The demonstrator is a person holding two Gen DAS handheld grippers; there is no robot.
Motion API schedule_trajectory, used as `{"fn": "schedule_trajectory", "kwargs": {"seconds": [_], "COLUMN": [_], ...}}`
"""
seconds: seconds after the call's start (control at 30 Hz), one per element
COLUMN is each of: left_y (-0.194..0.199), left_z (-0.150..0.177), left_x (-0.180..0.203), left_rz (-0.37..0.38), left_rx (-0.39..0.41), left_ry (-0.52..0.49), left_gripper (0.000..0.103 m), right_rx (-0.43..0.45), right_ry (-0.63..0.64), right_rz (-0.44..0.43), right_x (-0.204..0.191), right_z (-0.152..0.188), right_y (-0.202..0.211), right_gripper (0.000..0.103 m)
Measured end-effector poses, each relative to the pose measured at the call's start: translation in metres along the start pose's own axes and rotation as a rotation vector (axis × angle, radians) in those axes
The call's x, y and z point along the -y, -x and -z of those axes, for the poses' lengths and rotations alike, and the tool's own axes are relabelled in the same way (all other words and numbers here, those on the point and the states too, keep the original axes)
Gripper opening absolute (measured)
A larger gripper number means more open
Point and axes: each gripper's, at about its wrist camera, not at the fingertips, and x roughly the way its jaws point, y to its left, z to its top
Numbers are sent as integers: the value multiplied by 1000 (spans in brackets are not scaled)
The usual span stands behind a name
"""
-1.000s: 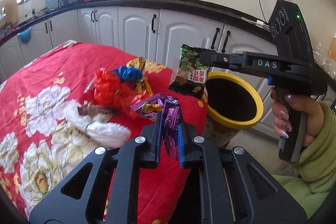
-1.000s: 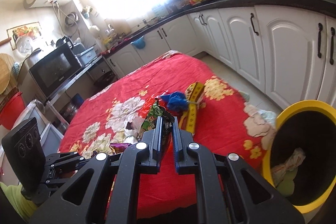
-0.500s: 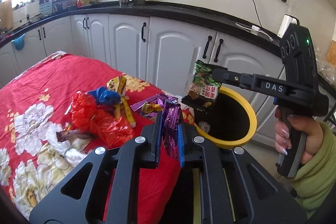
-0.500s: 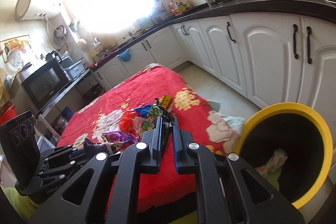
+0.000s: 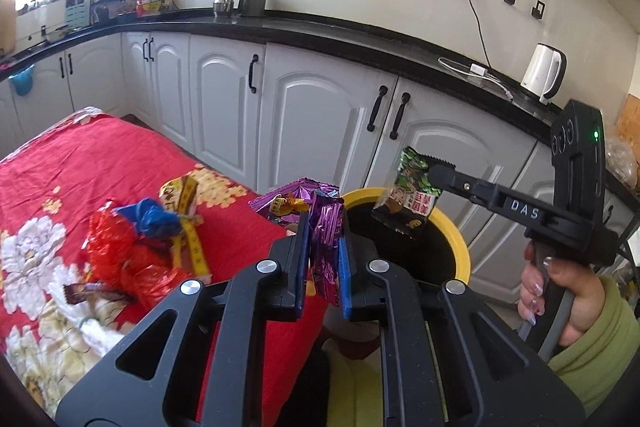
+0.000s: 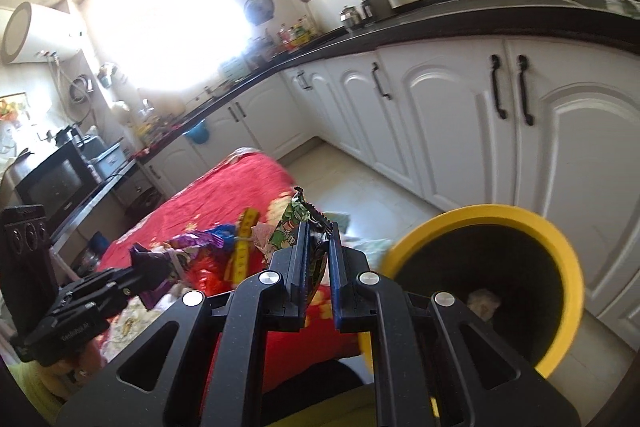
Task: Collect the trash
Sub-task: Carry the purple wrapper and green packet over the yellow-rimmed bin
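trash in the left wrist view: the left gripper stays clamped on a purple foil wrapper, now at the near rim of the yellow bin instead of over the red tablecloth. the right gripper pinches a green snack packet right over the bin mouth — a second ago it hung short of it.

right wrist view: right gripper closed on the green packet, bin rim swung nearer — both pieces look ready to drop, though more litter remains.
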Motion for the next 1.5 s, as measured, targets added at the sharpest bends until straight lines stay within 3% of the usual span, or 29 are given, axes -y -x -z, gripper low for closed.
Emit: {"fn": "schedule_trajectory", "kwargs": {"seconds": [0.77, 1.5], "left_y": [-59, -132], "left_z": [-16, -9], "left_x": [39, 70], "left_rz": [55, 108], "left_rx": [-33, -130], "left_ry": [40, 29], "left_gripper": [8, 8], "right_rx": [49, -43], "right_ry": [-99, -146], "right_rz": [154, 272], "right_x": [78, 118], "right_z": [9, 38], "right_y": [24, 7], "right_gripper": [9, 9]}}
